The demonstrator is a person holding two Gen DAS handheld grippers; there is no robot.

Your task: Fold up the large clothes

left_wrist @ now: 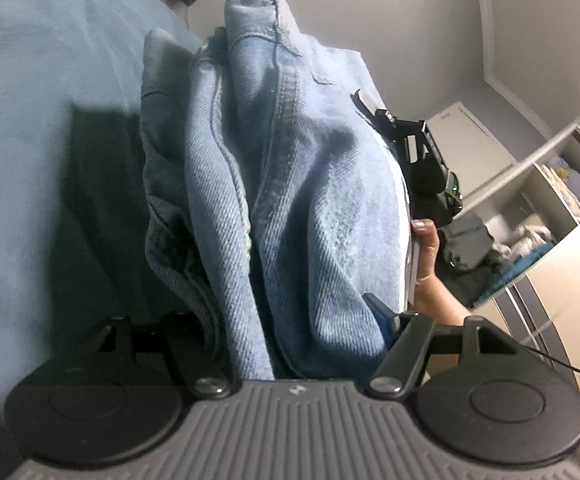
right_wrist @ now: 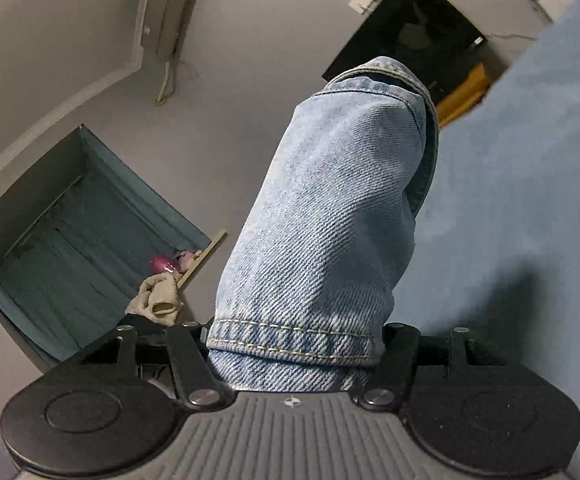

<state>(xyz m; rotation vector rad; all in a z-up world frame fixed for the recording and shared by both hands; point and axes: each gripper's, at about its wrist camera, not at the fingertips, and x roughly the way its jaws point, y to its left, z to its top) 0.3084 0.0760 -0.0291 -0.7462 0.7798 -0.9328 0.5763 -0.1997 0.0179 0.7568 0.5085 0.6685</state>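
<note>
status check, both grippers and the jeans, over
Left gripper and right gripper both clamped on jeans. Denim bunched, lifted above blue bedspread. Nothing in the way.

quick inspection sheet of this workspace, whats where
surface: blue bed cover, bare where visible
job's things: light blue jeans, bunched and lifted off the cover
clutter: nothing seen on the cover
grippers: left tool shut on jeans; right tool shut on their hemmed leg end
cables: thin black wire beside the left tool
surroundings: grey walls, open shelves with clothes, teal curtain, black screen
</note>
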